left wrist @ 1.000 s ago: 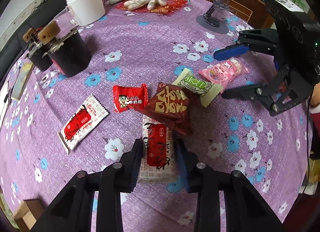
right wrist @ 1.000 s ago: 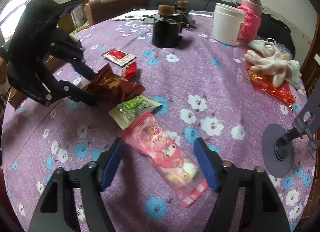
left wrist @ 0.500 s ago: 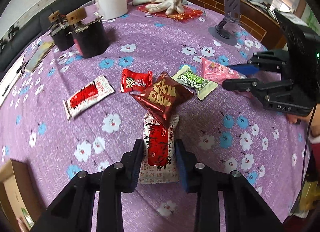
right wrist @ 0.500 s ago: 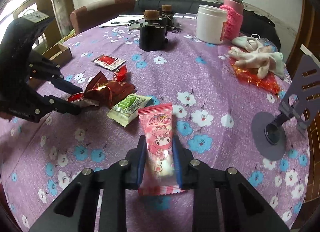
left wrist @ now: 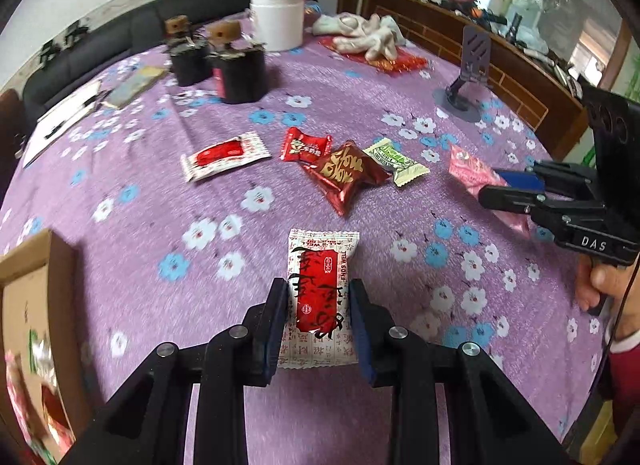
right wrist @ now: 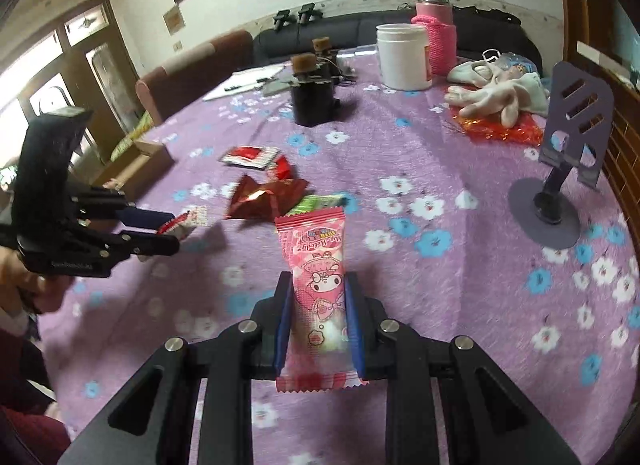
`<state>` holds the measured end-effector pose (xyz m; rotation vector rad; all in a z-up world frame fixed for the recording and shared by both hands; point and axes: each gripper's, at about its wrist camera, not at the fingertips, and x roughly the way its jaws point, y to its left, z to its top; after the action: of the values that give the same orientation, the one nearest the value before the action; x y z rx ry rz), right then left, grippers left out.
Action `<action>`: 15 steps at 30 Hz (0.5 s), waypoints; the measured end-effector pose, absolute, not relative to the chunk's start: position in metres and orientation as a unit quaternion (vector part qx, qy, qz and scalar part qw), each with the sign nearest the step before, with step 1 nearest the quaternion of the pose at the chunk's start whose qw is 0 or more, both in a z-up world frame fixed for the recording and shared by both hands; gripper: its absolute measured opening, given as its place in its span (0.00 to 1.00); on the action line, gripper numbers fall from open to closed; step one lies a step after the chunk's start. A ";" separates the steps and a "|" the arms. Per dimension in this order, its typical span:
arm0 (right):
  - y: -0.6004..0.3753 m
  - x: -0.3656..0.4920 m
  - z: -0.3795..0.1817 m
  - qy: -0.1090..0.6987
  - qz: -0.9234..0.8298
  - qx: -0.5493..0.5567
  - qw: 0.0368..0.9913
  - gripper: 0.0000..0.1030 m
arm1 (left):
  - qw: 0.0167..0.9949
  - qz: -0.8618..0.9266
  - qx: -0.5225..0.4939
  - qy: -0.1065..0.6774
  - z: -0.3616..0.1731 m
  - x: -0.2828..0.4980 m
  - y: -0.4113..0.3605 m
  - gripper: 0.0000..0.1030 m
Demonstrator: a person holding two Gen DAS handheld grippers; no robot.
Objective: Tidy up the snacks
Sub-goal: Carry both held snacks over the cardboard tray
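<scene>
My left gripper (left wrist: 318, 307) is clamped narrow on the white-and-red packet (left wrist: 322, 293), lifted off the purple cloth (left wrist: 248, 257). My right gripper (right wrist: 318, 301) pinches the pink packet (right wrist: 318, 293), also held clear. Four snacks lie mid-table; a cardboard box (left wrist: 28, 305) sits at the left edge.

Both grippers' jaws clamped, raised.
</scene>
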<state>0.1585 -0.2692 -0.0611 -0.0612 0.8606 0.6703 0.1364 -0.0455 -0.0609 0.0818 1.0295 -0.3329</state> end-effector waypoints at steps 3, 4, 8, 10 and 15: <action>-0.261 0.148 -0.058 0.406 0.329 -0.020 0.852 0.23 | 0.868 -0.130 0.038 0.478 -0.056 0.118 -0.038 0.31; -0.256 0.143 -0.057 0.405 0.335 -0.019 0.850 0.23 | 0.871 -0.124 0.036 0.475 -0.054 0.113 -0.035 0.31; -0.236 0.129 -0.050 0.398 0.355 -0.018 0.846 0.23 | 0.883 -0.093 0.030 0.460 -0.045 0.088 -0.018 0.31; -0.220 0.121 -0.047 0.394 0.370 -0.021 0.841 0.23 | 0.888 -0.075 0.020 0.454 -0.040 0.076 -0.004 0.31; -0.181 0.109 -0.039 0.385 0.400 -0.029 0.831 0.23 | 0.897 -0.026 0.018 0.441 -0.032 0.052 0.030 0.31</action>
<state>0.1092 -0.1813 -0.0387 -0.0618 0.8167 0.8477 0.0523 0.0297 -0.0324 0.0377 0.9138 -0.0547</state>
